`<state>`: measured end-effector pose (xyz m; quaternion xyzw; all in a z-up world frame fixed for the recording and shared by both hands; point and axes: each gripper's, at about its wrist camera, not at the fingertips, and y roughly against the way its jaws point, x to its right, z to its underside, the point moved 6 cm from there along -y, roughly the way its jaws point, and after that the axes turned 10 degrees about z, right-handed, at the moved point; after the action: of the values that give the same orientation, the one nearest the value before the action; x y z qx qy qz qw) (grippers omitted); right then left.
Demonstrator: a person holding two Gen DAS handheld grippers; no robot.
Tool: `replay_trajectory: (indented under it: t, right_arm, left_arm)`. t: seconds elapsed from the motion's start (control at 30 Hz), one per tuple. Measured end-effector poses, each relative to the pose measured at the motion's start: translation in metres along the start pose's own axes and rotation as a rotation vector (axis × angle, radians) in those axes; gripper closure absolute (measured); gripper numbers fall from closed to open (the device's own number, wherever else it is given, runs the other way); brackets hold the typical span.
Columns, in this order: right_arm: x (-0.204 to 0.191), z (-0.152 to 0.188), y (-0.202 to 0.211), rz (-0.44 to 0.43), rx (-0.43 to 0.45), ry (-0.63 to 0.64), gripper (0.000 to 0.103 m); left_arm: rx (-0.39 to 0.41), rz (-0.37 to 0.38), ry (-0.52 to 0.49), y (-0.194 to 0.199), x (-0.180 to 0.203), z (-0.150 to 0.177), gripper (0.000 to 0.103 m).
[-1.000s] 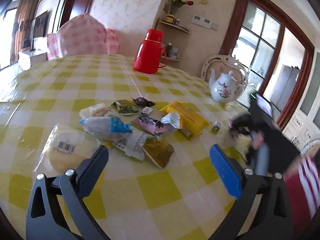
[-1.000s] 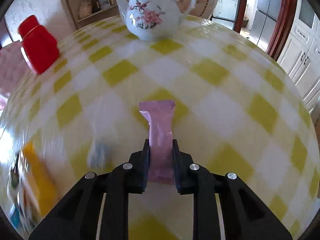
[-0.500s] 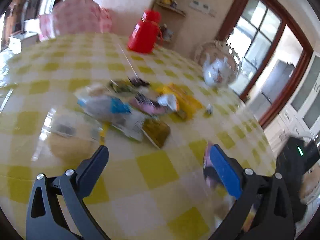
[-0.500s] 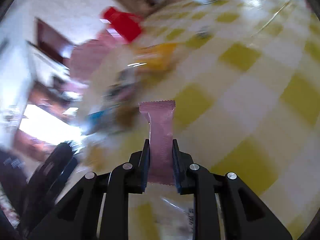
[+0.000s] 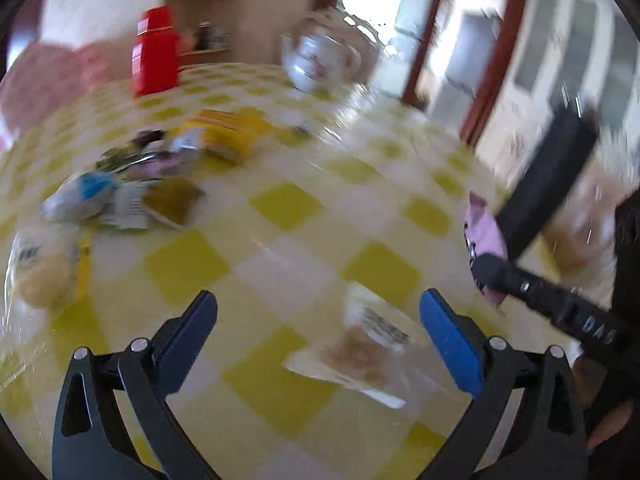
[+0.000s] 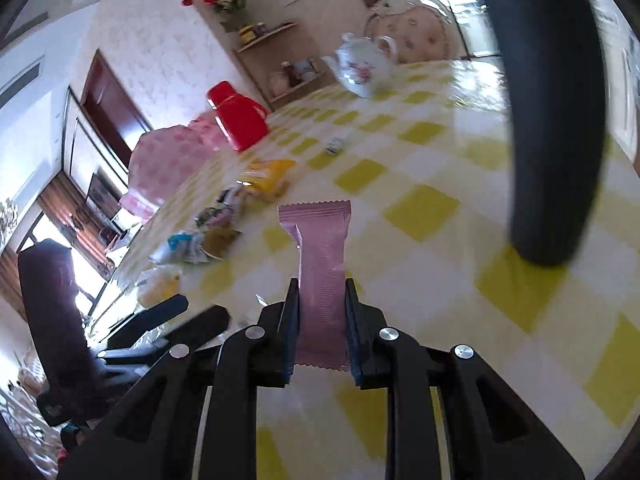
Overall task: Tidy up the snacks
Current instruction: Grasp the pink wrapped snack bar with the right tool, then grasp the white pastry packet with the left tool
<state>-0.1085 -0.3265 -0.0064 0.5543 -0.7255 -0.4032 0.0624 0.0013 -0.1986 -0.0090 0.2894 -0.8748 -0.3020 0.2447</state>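
My right gripper [image 6: 322, 312] is shut on a pink snack bar [image 6: 322, 264], held above the yellow-checked table [image 6: 420, 212]. In the left wrist view the same pink bar [image 5: 484, 236] shows at the right in the black right gripper [image 5: 492, 268]. My left gripper [image 5: 318, 332] is open and empty above the table, with a clear packet of brownish snack [image 5: 360, 352] lying between its fingers. A pile of snack packets [image 5: 140, 184] lies at the left, with a yellow packet [image 5: 228, 136] behind it.
A red thermos [image 5: 154, 52] and a white flowered teapot [image 5: 320, 60] stand at the far side of the table. A clear bag with a pale bun [image 5: 44, 268] lies at the left edge. A small wrapped sweet [image 6: 334, 146] lies alone mid-table.
My right gripper has carried the pink bar from near the teapot over to the near side by my left gripper. My left gripper has swung right; the clear packet now lies between its fingers.
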Motion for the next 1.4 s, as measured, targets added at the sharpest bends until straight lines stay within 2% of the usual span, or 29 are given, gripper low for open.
replay_trajectory:
  t: [0.13, 0.23, 0.27, 0.33, 0.4, 0.47, 0.53, 0.67, 0.77, 0.9, 0.93, 0.97, 1.0, 1.03, 1.13, 1.4]
  right_arm:
    - [0.017, 0.007, -0.004, -0.007, -0.008, -0.023, 0.082]
    - [0.023, 0.010, -0.009, -0.018, -0.022, -0.039, 0.082]
    - [0.024, 0.010, -0.009, -0.028, -0.025, -0.039, 0.082]
    - [0.021, 0.009, -0.007, -0.032, -0.010, -0.018, 0.082]
    - [0.019, 0.009, -0.012, -0.050, -0.033, -0.008, 0.082]
    - [0.015, 0.008, -0.021, -0.061, -0.069, 0.006, 0.082]
    - [0.013, 0.009, -0.024, -0.065, -0.083, 0.014, 0.082]
    - [0.025, 0.007, -0.011, -0.100, -0.028, -0.043, 0.082]
    - [0.034, 0.006, -0.006, -0.114, -0.025, -0.079, 0.082]
    - [0.032, 0.007, 0.001, -0.115, 0.006, -0.061, 0.081]
    - [0.033, 0.008, 0.001, -0.110, 0.007, -0.055, 0.081]
    - [0.032, 0.008, 0.003, -0.118, 0.008, -0.050, 0.081]
    - [0.031, 0.008, 0.005, -0.123, 0.019, -0.043, 0.081]
    - [0.030, 0.008, 0.006, -0.116, 0.028, -0.039, 0.081]
    - [0.027, 0.010, 0.009, -0.117, 0.036, -0.021, 0.081]
    - [0.012, 0.024, 0.014, -0.150, -0.007, 0.012, 0.081]
  left_arm:
    - [-0.077, -0.087, -0.117, -0.021, 0.024, 0.013, 0.002]
    - [-0.081, -0.141, -0.100, -0.019, 0.021, 0.019, 0.002]
    - [-0.067, -0.149, -0.063, -0.016, 0.017, 0.016, 0.002]
    - [-0.028, -0.121, 0.109, -0.002, 0.006, 0.017, 0.002]
    - [0.011, -0.068, 0.293, 0.010, -0.002, 0.025, 0.002]
    - [0.046, -0.053, 0.452, 0.016, -0.006, 0.037, 0.002]
    - [0.031, -0.078, 0.510, 0.011, -0.003, 0.042, 0.002]
    - [0.003, -0.179, 0.501, -0.005, 0.012, 0.035, 0.002]
    - [0.002, -0.269, 0.509, -0.017, 0.014, 0.027, 0.002]
    - [-0.028, -0.354, 0.419, -0.034, 0.020, 0.019, 0.003]
    - [-0.030, -0.353, 0.384, -0.033, 0.021, 0.021, 0.006]
    - [-0.021, -0.338, 0.366, -0.030, 0.023, 0.021, 0.026]
    - [-0.012, -0.324, 0.336, -0.026, 0.022, 0.022, 0.058]
    - [-0.012, -0.277, 0.303, -0.023, 0.025, 0.025, 0.062]
    - [-0.004, -0.233, 0.273, -0.008, 0.026, 0.037, 0.067]
    - [0.061, -0.238, 0.313, 0.044, 0.002, 0.061, 0.067]
